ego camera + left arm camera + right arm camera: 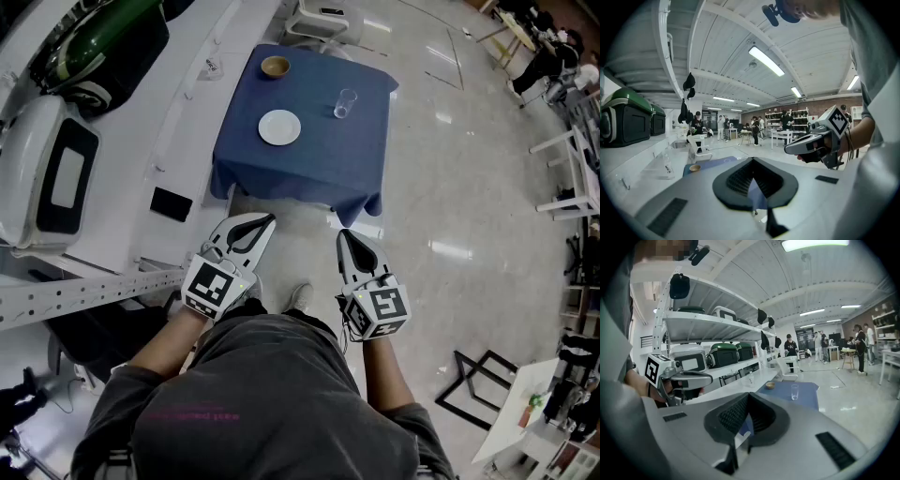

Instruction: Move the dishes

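Head view, left gripper (257, 225), right gripper (345, 238), fingers closed, empty, table (309, 164) ahead, plate (279, 127), bowl (275, 67), glass (345, 103)

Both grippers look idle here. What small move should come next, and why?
Probably step closer to the table. The plate, bowl and glass sit untouched on it, well ahead of the left gripper and right gripper, both shut and empty.

Plate (279, 127) mid-table (314, 164); bowl (275, 67) behind it, at far edge; glass (345, 103) right of plate; shelf (178, 122) left of table.
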Motion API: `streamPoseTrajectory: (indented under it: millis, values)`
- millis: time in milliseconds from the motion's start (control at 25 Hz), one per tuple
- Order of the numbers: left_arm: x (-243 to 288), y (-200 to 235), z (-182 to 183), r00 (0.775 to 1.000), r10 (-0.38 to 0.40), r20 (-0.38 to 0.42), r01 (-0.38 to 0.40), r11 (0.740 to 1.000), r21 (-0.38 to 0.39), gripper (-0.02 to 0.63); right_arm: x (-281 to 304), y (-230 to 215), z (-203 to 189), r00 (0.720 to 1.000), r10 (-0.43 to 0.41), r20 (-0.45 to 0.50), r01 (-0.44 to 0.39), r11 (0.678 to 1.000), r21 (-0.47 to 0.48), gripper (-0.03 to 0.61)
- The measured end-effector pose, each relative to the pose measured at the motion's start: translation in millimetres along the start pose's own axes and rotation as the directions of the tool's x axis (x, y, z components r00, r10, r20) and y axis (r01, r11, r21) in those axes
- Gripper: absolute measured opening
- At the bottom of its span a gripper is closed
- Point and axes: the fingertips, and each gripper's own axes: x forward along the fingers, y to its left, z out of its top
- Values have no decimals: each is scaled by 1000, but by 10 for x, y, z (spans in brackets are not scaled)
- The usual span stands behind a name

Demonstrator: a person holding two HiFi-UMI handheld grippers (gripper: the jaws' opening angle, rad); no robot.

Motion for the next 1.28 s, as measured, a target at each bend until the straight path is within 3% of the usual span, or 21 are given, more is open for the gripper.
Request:
streamPoseTrajectory:
  millis: [1280]
  values:
    - [205, -122, -76, 999, 21, -24, -21, 1000, -9, 0, -46, -243, -72, 1000, 22, -10, -22, 1000, 10, 3]
